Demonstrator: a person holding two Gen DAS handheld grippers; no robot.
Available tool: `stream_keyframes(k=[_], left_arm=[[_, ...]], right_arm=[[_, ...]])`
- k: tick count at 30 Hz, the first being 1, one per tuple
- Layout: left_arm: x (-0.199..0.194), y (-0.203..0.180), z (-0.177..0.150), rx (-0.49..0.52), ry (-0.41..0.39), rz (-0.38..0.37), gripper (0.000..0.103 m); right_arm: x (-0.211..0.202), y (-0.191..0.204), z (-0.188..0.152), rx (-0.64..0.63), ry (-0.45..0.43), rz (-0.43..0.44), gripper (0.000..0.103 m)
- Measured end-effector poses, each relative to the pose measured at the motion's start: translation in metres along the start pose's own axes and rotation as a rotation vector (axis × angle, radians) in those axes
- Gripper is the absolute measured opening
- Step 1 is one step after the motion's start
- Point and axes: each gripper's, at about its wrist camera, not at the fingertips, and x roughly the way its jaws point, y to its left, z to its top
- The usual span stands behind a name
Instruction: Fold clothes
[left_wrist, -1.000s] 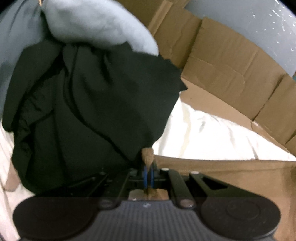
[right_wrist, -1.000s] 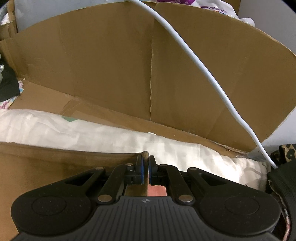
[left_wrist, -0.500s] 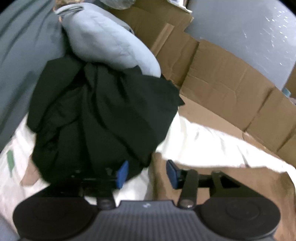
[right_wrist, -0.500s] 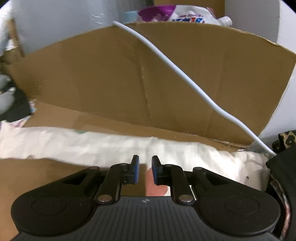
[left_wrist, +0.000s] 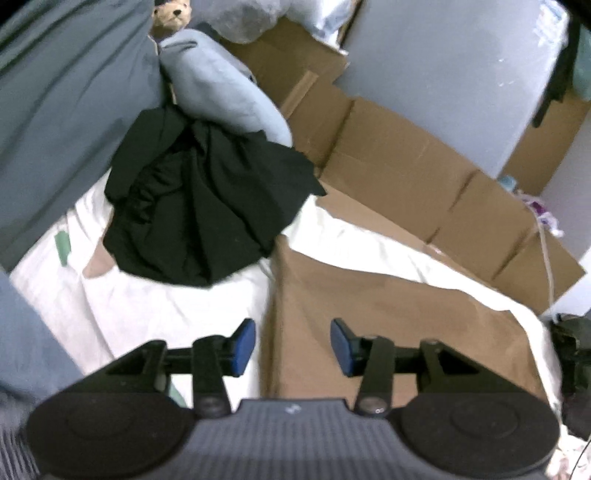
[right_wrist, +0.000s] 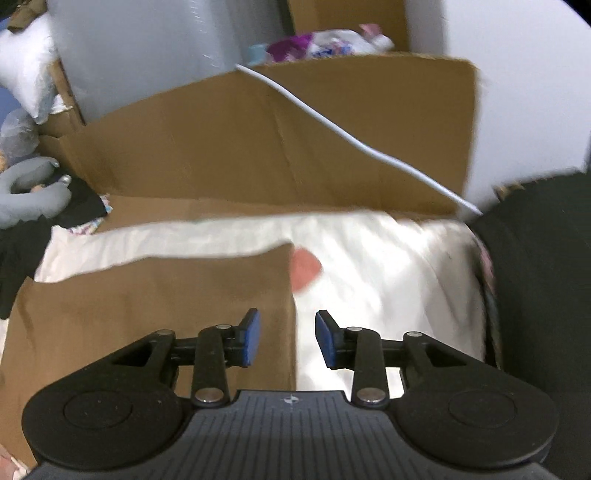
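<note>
Here the white sheet (left_wrist: 177, 314) covers the work surface and carries everything else; in the right wrist view the same sheet (right_wrist: 388, 266) runs across the middle of the frame. Flattened cardboard panels (left_wrist: 413, 173) stand along its far edge, and a white cable (right_wrist: 351, 144) crosses the cardboard wall (right_wrist: 221, 147) diagonally. The brown garment (left_wrist: 388, 306), the item being folded, lies flat on the sheet as a broad rectangle; its left edge runs up between the fingers of the left gripper (left_wrist: 293, 347), and in the right wrist view its right edge (right_wrist: 291, 295) lies just inside the gap of the right gripper (right_wrist: 287, 338). A pink patch (right_wrist: 304, 269) shows on the sheet just beside that edge. A crumpled black garment (left_wrist: 207, 206) is heaped at the far left of the sheet, partly under a grey-blue cushion (left_wrist: 221, 88); a small teddy bear (left_wrist: 173, 14) sits beyond it. Both grippers hang above the cloth with nothing between the pads. The left jaws stand apart, released; the right jaws have just been opening and are likewise clear of the brown fabric. Both views are motion-blurred.
</note>
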Motion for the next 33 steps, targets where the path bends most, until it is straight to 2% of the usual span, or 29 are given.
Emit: stream_keyframes(k=[5, 9, 13, 17, 20, 26, 33], left_arm=[[-0.038, -0.01, -0.032, 0.018, 0.012, 0.016, 0.047], [-0.042, -0.017, -0.057, 0.062, 0.036, 0.018, 0.047], [-0.048, -0.029, -0.079, 0.099, 0.04, 0.007, 0.044], [-0.045, -0.053, -0.099, 0.102, 0.052, -0.003, 0.043], [-0.038, -0.068, -0.114, 0.112, 0.062, -0.013, 0.043], [-0.019, -0.083, -0.137, 0.124, 0.105, 0.009, 0.043], [-0.009, -0.108, -0.14, 0.2, 0.092, -0.022, 0.043]], right_arm=[[-0.02, 0.007, -0.028, -0.065, 0.029, -0.017, 0.041], [-0.033, 0.013, -0.048, -0.052, 0.04, -0.014, 0.042], [-0.041, 0.033, -0.068, -0.092, 0.03, 0.008, 0.042], [-0.04, 0.048, -0.083, -0.097, 0.018, 0.06, 0.042], [-0.032, 0.057, -0.09, -0.094, 0.041, 0.072, 0.042], [-0.019, 0.088, -0.115, -0.187, 0.094, 0.101, 0.042], [-0.014, 0.142, -0.131, -0.327, 0.056, 0.153, 0.042]])
